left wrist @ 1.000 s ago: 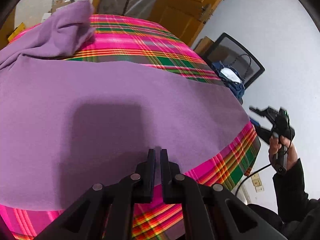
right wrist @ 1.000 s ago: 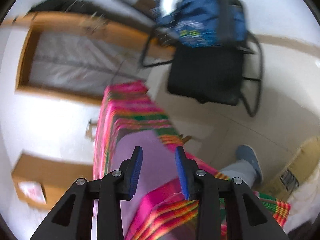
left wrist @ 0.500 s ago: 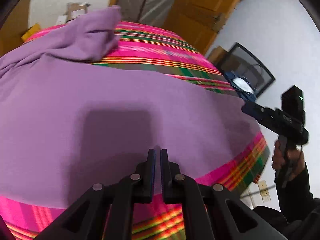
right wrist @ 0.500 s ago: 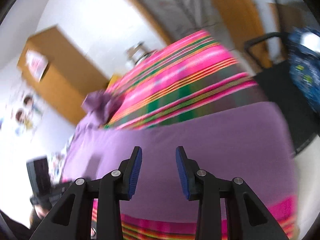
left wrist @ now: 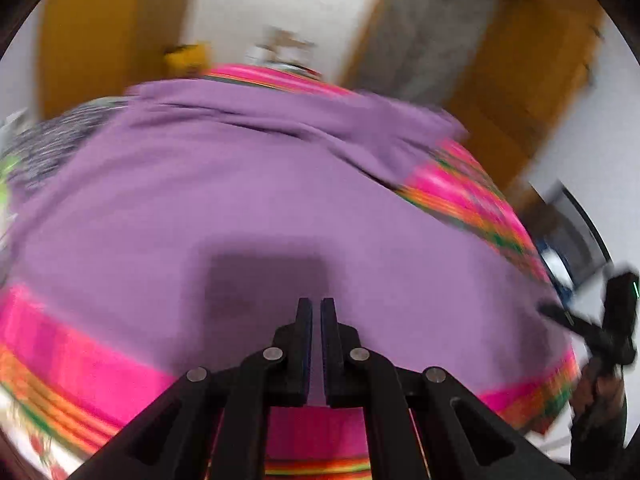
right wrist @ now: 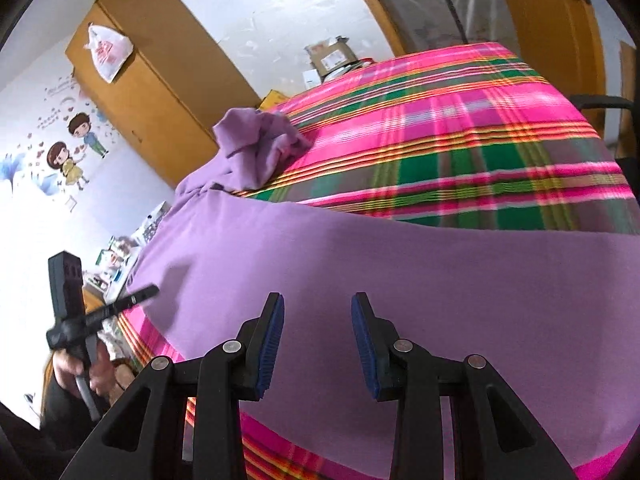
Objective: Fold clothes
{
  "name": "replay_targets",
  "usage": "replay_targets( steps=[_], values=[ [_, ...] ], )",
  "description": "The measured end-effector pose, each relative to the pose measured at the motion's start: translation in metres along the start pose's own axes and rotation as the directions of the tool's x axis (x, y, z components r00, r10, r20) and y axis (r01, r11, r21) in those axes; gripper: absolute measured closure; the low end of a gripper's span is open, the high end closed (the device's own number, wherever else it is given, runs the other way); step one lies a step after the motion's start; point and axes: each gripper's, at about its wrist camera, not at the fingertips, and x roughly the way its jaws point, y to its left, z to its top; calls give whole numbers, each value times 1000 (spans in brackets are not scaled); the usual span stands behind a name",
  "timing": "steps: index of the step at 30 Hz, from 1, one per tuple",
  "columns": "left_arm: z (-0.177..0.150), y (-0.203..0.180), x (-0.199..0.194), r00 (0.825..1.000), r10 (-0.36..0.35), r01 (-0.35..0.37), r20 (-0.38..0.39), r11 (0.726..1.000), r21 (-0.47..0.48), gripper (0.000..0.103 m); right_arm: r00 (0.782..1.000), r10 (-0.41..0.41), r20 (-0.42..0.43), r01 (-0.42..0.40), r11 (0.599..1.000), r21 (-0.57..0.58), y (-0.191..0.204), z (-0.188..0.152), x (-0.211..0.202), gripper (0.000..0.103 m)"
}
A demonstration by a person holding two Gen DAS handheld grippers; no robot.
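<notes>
Swung round since a second ago from the chair to the purple garment (right wrist: 400, 272), spread flat on the plaid-covered counter (right wrist: 460, 132), the right hand-held gripper (right wrist: 318, 344) is held open and empty above its near edge, while the left hand-held gripper (left wrist: 314, 344) is seen closed on nothing.

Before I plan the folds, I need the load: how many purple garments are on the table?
1 shows: a purple garment spread over the plaid cloth, its far end bunched. A speckled grey fabric past its left edge may be another garment.
</notes>
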Motion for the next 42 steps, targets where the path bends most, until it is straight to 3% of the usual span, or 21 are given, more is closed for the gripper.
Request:
replay_targets(
  steps=[4, 9, 12, 14, 16, 21, 24, 31, 37, 38, 40, 42],
  values=[
    [13, 70, -21, 987, 146, -132, 73, 976, -172, 95, 1000, 23, -21, -24, 999, -24, 16, 1, 11, 66],
    [23, 153, -43, 941, 322, -258, 105, 883, -392, 83, 998, 39, -44, -40, 999, -23, 27, 2, 24, 66],
    [22, 178, -45, 934, 347, -276, 78, 845, -459, 82, 998, 33, -44, -34, 999, -22, 30, 9, 27, 66],
    [21, 173, -45, 945, 317, -246, 84, 854, -458, 82, 999, 24, -40, -25, 999, -32, 33, 15, 28, 65],
    [24, 159, -41, 955, 280, -215, 99, 882, -419, 82, 1000, 15, -25, -16, 999, -52, 39, 28, 29, 64],
    [31, 108, -21, 985, 128, -90, 112, 952, -294, 82, 999, -14, 47, 19, 992, -122, 61, 79, 38, 59],
    [33, 75, -10, 994, 61, -42, 89, 979, -200, 82, 998, -18, 67, 29, 985, -173, 75, 108, 53, 59],
    [25, 27, 26, 1000, -22, 23, 15, 997, -69, 82, 997, -15, 80, 36, 962, -270, 102, 170, 100, 56],
    [18, 12, 38, 1000, -13, 13, 19, 1000, 1, 82, 998, -55, -23, 46, 954, -298, 107, 198, 156, 56],
    [18, 13, 39, 999, -19, 19, 25, 1000, 0, 82, 997, -67, -46, 50, 950, -307, 106, 199, 165, 58],
    [17, 16, 40, 999, -33, 33, 40, 999, -2, 81, 993, -77, -84, 47, 947, -316, 106, 198, 178, 98],
    [15, 18, 41, 997, -44, 44, 56, 999, -2, 81, 995, -35, -92, 5, 951, -308, 108, 190, 178, 98]
  ],
)
